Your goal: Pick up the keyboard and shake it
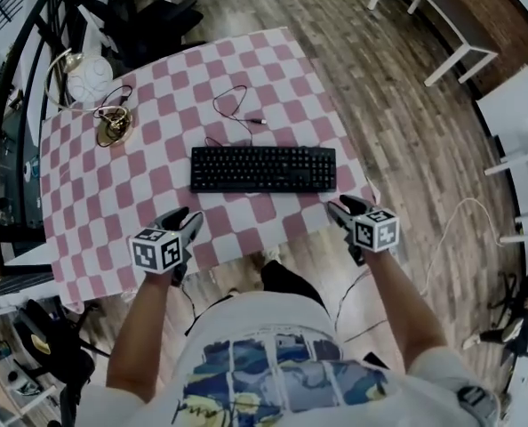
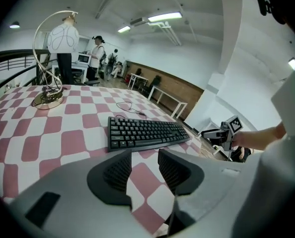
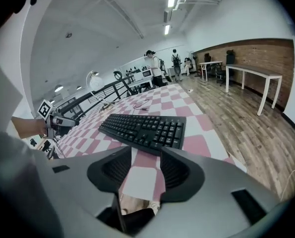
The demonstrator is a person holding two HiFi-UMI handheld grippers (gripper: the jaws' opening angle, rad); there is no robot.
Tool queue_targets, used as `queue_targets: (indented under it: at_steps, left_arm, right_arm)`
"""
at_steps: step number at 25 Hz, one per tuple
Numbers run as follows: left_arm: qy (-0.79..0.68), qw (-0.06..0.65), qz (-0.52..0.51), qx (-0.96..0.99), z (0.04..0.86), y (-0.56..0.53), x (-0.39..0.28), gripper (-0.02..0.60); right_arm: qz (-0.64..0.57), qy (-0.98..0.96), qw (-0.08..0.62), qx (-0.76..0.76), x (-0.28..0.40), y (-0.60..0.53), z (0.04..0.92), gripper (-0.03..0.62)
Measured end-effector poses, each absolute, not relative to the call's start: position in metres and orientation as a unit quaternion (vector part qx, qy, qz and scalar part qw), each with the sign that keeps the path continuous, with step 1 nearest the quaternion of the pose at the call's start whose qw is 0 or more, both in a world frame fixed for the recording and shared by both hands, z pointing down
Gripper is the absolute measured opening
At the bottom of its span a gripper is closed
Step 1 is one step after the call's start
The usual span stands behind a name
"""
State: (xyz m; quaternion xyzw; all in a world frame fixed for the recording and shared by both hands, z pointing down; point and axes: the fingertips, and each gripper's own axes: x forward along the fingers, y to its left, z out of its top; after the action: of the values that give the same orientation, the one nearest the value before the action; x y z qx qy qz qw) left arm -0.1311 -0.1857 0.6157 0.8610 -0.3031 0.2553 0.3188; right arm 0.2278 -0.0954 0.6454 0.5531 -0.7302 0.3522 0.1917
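A black keyboard [image 1: 264,168] lies flat on the pink-and-white checkered table [image 1: 86,194], its cable [image 1: 233,105] trailing toward the far side. My left gripper [image 1: 182,222] hovers over the table's near edge, short of the keyboard's left end, open with nothing between its fingers. My right gripper [image 1: 342,208] is near the table's near right corner, short of the keyboard's right end, also open and holding nothing. The left gripper view shows the keyboard [image 2: 146,131] ahead of the open jaws [image 2: 144,155]. In the right gripper view the keyboard [image 3: 143,128] lies just beyond the open jaws [image 3: 146,155].
A lamp with a gold base [image 1: 113,128] and white globe [image 1: 88,80] stands at the table's far left. Black chairs [image 1: 157,16] sit beyond the table, white benches [image 1: 442,16] on the wood floor to the right. People stand far off [image 2: 95,53].
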Motion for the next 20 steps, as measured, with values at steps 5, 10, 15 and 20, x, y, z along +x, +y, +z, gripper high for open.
queue_targets:
  at_steps: [5, 10, 15, 20]
  left_arm:
    - [-0.321, 0.338, 0.276, 0.84, 0.641, -0.223, -0.12, 0.177]
    - [-0.336, 0.35, 0.312, 0.817, 0.669, -0.252, -0.117, 0.203]
    - [-0.35, 0.367, 0.321, 0.8, 0.69, -0.284, -0.111, 0.24]
    - [-0.343, 0.387, 0.327, 0.791, 0.711, -0.303, -0.109, 0.278]
  right_arm:
    - [0.38, -0.72, 0.194, 0.548, 0.269, -0.136, 0.669, 0.21]
    - [0.405, -0.72, 0.192, 0.53, 0.279, -0.165, 0.69, 0.253]
    - [0.43, -0.712, 0.188, 0.523, 0.286, -0.187, 0.706, 0.284]
    - [0.44, -0.712, 0.194, 0.512, 0.286, -0.202, 0.715, 0.318]
